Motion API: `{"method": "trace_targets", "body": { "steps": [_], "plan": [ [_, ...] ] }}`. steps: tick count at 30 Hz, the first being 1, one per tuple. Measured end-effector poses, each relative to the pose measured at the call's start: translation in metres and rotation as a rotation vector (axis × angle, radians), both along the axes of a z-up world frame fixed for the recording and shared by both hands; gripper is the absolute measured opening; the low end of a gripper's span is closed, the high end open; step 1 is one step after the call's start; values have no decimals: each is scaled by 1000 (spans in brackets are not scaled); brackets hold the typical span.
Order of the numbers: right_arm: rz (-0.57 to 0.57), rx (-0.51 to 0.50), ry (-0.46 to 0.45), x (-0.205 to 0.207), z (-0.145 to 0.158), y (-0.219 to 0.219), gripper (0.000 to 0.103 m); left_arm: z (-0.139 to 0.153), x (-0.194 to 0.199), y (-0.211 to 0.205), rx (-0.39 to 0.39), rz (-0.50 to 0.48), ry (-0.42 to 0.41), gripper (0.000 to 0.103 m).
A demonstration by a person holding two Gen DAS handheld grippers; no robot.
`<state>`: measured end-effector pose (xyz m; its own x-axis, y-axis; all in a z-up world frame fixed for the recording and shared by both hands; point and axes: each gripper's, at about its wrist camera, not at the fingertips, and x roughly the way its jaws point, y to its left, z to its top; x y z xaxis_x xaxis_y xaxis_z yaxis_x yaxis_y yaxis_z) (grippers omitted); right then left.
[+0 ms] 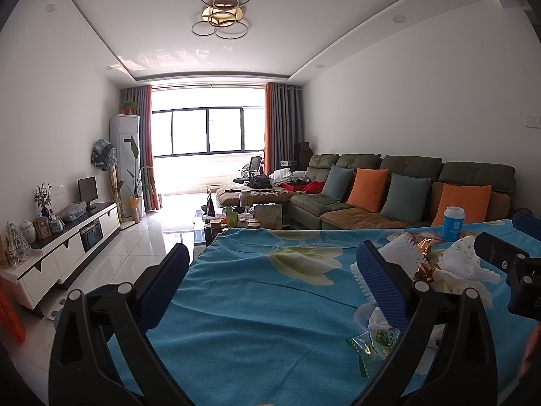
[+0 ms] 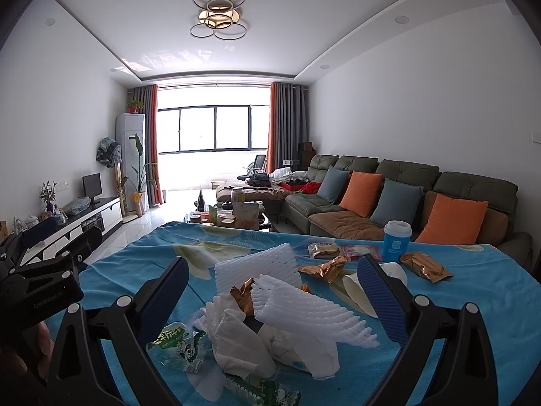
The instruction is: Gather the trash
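A pile of trash lies on the blue flowered cloth (image 2: pixel 473 291) of the table. It holds two white foam nets (image 2: pixel 257 267) (image 2: pixel 304 311), crumpled tissue (image 2: pixel 236 335), a green wrapper (image 2: pixel 179 345) and gold wrappers (image 2: pixel 324 267) (image 2: pixel 426 265). My right gripper (image 2: pixel 274 291) stands open just above the pile, one finger on each side of it. My left gripper (image 1: pixel 270 270) is open over bare cloth, left of the pile, with its right finger beside a foam net (image 1: pixel 402 253). Neither gripper holds anything.
A blue paper cup (image 2: pixel 395 240) stands at the far right of the table, near two small snack packets (image 2: pixel 323 249). Behind the table are a cluttered coffee table (image 2: pixel 233 218), a sofa with cushions (image 2: pixel 405 199) and a TV stand (image 1: pixel 77 237) on the left.
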<state>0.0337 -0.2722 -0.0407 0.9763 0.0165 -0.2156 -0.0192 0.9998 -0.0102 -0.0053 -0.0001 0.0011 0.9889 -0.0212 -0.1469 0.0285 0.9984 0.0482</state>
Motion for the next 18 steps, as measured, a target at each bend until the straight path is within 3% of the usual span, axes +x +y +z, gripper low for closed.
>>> {"method": "trace_targets", "body": {
  "steps": [18],
  "plan": [
    [-2, 2, 0, 0, 1, -1, 96, -2, 0, -3, -2, -2, 2, 97]
  ]
}}
